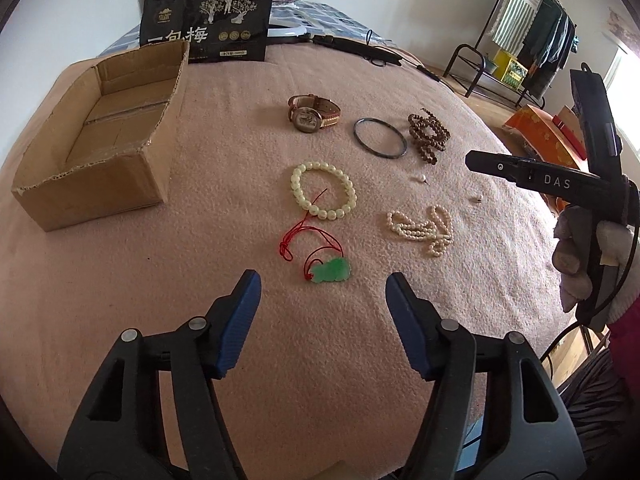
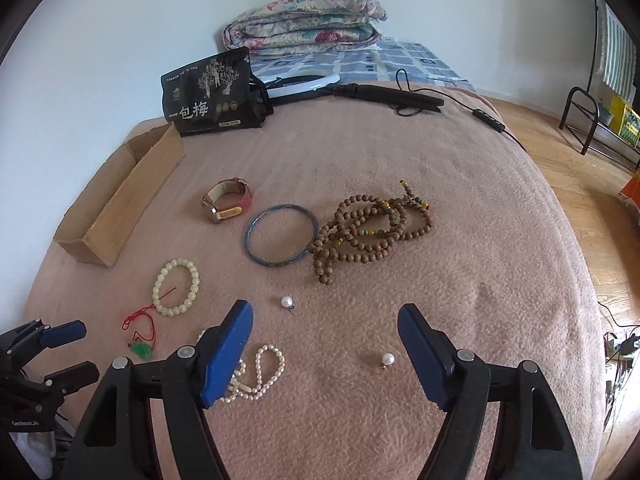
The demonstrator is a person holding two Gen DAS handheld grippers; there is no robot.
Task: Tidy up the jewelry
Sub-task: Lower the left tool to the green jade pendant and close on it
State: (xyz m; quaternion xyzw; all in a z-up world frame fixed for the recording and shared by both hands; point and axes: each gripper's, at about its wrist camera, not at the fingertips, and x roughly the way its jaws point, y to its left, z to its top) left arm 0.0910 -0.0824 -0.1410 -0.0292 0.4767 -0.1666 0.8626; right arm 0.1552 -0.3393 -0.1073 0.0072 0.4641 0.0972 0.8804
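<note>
Left wrist view: left claw [image 1: 323, 278] tilted down, jaws apart, above green pendant [image 1: 331, 270].

In the right wrist view, part of the small-pearl strand [image 2: 260, 376] is hidden behind a blue finger pad [image 2: 226, 360]. Left of the strand, the cardboard box [image 2: 120, 208] is shown only as one wall, its inside unseen. The fine print on the black pouch [image 2: 208, 94] behind the box cannot be read.

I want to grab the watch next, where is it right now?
The watch lies on the pink blanket in the far row, between the cardboard box to its left and the thin bangle to its right.
</note>
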